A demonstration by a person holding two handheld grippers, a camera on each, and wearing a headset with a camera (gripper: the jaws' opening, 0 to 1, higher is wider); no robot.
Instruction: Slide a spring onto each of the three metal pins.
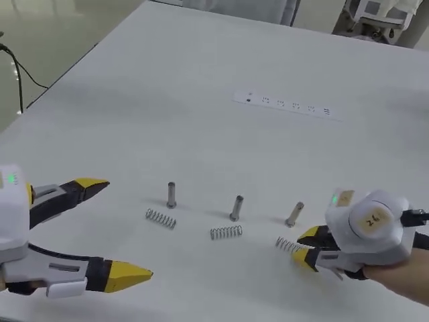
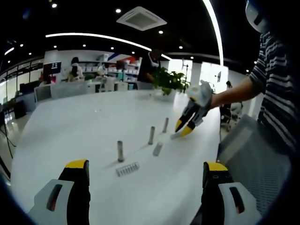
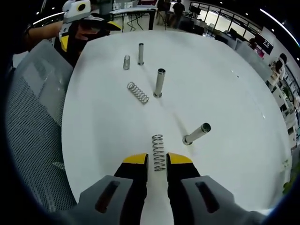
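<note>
Right claw point(image 3: 158, 158), narrowly open, straddles an end of one spring point(image 3: 158, 146); left claw point(image 2: 146, 165) gapes.

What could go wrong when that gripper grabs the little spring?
The yellow fingers of the right gripper flank only one end of the rightmost small coiled metal spring, so it might pop out or droop when lifted. The short grey metal pin stands close beside it; a bump might knock it over.

Three pins point(image 1: 236, 208) stand in a row on the table point(image 1: 167, 87), a spring point(image 1: 226, 232) before each.
</note>
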